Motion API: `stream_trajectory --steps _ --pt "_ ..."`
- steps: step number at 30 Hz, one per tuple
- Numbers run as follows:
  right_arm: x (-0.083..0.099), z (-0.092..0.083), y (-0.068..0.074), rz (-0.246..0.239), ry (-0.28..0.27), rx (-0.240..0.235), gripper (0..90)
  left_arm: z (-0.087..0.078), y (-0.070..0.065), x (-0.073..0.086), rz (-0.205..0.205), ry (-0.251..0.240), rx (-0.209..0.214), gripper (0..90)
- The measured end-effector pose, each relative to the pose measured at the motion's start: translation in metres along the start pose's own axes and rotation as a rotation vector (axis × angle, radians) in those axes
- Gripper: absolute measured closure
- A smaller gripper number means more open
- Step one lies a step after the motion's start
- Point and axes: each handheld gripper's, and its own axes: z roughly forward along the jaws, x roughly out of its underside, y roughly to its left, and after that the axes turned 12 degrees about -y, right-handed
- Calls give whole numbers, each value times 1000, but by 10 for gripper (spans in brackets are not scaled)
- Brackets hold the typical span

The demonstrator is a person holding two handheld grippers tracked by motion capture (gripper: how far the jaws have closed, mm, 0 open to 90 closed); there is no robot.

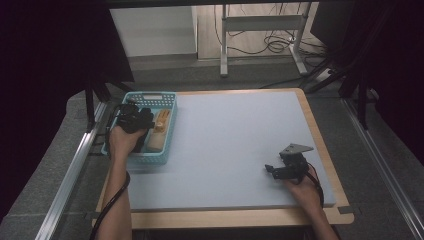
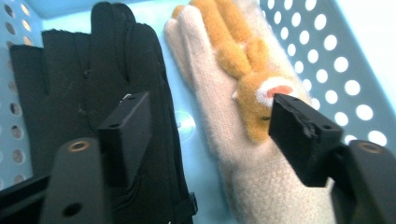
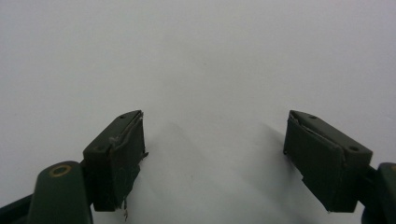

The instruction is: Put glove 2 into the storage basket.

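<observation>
Cream glove [image 2: 224, 116] and black glove [image 2: 93, 79] already binned in basket [image 1: 165, 127], left hand-held gripper [image 2: 210, 126] wide, empty; right hand-held gripper [image 3: 212, 154] wide, idle.

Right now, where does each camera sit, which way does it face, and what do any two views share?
High view: above the person's side, looking forward and down on the table; both forearms, left gripper over the basket, right gripper on the mat.
Left gripper view: rides the left gripper, looks down between open jaws at the black glove and cream glove.
Right gripper view: rides the right gripper, open jaws over bare mat.
Shared: high and left gripper views both show the basket with the gloves.
</observation>
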Motion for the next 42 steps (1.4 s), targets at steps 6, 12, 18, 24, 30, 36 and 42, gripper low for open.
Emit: stream_trajectory --steps 6,12,18,24,30,36,42 --pt "0 0 0 0 0 0 202 -8 0 2 -1 -42 13 187" --pt "0 0 0 0 -1 -1 202 -16 1 6 3 -74 26 109" --pt "0 0 0 -1 -1 0 202 -23 -1 9 12 -105 34 57" --pt "0 0 0 -1 0 0 202 -32 -7 10 23 -128 59 36" --pt "0 0 0 -1 0 0 202 -39 -15 12 49 -138 74 22" --pt "0 0 0 -1 0 0 202 -47 -22 15 78 -147 88 16" --pt "0 0 0 -1 0 1 201 -55 -30 18 96 -168 111 14"
